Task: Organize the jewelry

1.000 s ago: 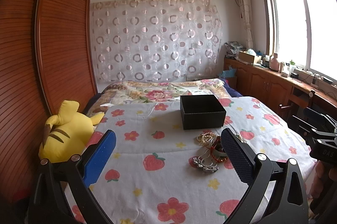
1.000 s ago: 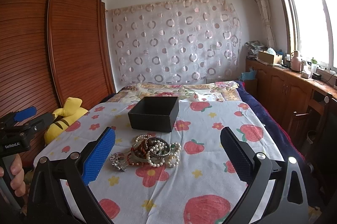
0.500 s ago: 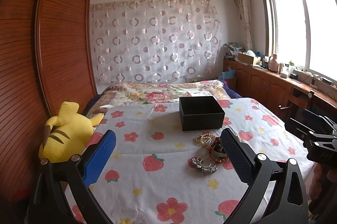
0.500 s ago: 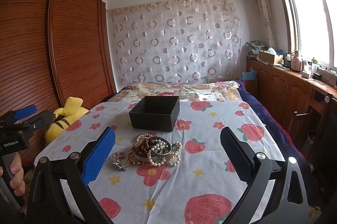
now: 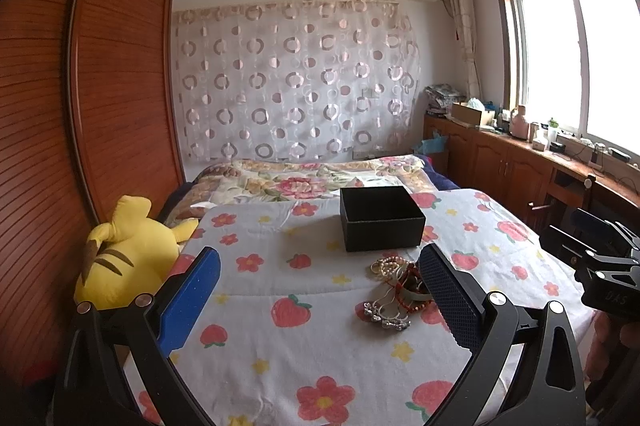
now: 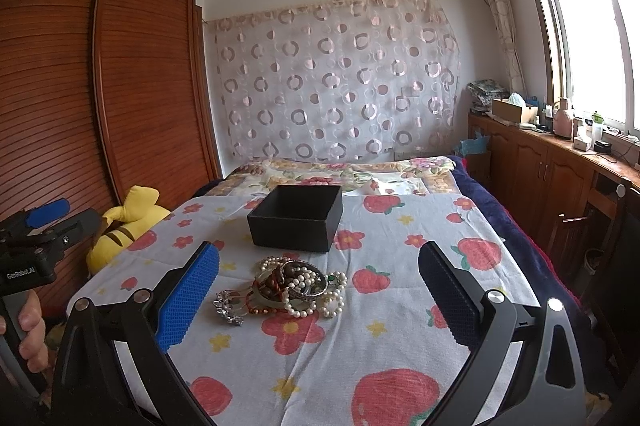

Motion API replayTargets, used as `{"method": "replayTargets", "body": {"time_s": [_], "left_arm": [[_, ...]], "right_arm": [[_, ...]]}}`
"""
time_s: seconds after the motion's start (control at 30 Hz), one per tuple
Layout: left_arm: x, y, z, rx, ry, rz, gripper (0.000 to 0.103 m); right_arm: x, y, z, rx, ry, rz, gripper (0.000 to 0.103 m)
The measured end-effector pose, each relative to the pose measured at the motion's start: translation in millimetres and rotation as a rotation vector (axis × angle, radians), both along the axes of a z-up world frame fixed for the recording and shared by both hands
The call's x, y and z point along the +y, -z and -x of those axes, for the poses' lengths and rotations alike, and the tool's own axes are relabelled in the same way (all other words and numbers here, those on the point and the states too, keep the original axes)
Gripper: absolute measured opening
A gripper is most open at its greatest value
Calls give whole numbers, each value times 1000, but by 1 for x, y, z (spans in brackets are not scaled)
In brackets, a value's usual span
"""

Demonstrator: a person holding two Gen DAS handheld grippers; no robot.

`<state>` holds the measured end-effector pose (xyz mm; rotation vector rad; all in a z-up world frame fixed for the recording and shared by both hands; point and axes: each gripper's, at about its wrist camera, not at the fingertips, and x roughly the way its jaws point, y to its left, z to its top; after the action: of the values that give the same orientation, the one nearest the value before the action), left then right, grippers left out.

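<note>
A tangled pile of jewelry (image 6: 288, 288) lies on the strawberry-print cloth (image 6: 360, 346): pearl strands, a brown bead bracelet, a silver crystal piece. Behind it stands an open black box (image 6: 298, 218). My right gripper (image 6: 318, 300) hovers open just in front of the pile, nothing between its fingers. In the left wrist view the jewelry pile (image 5: 394, 292) sits partly behind the right finger, and the black box (image 5: 380, 218) is beyond it. My left gripper (image 5: 320, 300) is open and empty, left of the pile.
A yellow plush toy (image 5: 124, 254) lies at the cloth's left edge by the wooden wardrobe (image 5: 80, 106). A floral quilt (image 6: 340, 178) is behind the box. Wooden cabinets (image 6: 552, 170) with clutter line the right wall under the window. A hand (image 6: 28, 330) holds the left gripper's handle.
Both grippers have shifted only slightly; the views have crept a little toward the box and pile. Both stay open and nothing on the cloth has moved.
</note>
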<state>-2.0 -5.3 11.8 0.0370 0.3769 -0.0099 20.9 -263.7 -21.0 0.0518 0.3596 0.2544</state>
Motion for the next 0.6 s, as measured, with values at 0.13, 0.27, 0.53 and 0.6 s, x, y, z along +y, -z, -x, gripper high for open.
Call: {"method": "replayTargets", "body": {"time_s": [0.13, 0.27, 0.53, 0.6], "left_arm": [[0, 1, 0, -2, 0, 1, 97], [0, 1, 0, -1, 0, 0, 97], [0, 1, 1, -2, 0, 1, 97], [0, 2, 4, -1, -1, 0, 97]], "right_arm": [[-1, -1, 0, -1, 0, 0, 101], [-2, -1, 1, -2, 0, -1, 101], [-4, -2, 0, -1, -1, -2, 101], [-5, -3, 0, -2, -1, -1, 101]]}}
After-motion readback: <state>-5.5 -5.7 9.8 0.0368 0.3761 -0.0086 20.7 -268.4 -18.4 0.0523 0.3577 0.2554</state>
